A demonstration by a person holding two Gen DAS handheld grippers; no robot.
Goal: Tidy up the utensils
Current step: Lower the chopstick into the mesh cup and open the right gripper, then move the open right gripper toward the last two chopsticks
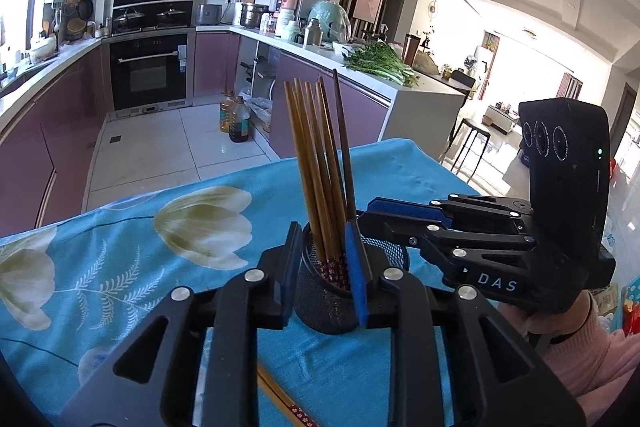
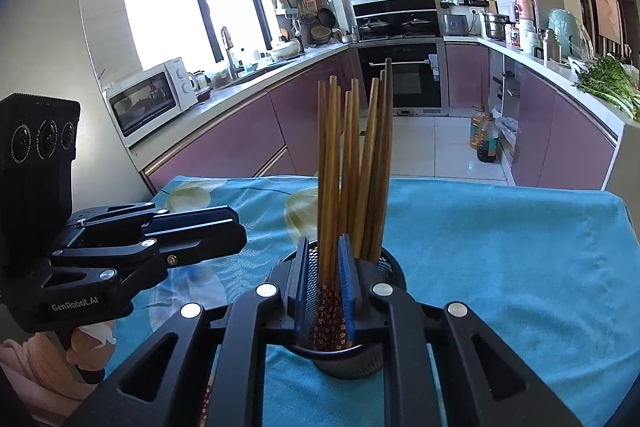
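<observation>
Chopsticks upright in mesh cup

Chopsticks [image 2: 352,167] stand bunched in black mesh cup [image 2: 352,359] on blue floral cloth [image 2: 500,247]; one more lies flat on cloth near cam [image 1: 280,399]. L gripper [image 1: 324,267]: jaws slightly apart, straddling cup rim, pads not pressing. R gripper [image 2: 324,283]: jaws narrowly apart round chopstick ends, no clear squeeze. Writing: "DAS" on R gripper, "GenRobot.AI" on L.

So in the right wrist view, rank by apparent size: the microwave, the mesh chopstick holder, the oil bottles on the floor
1. Mesh chopstick holder, though nearness inflates it.
2. Microwave, close behind, so unsure.
3. Oil bottles, clearly smallest.
</observation>
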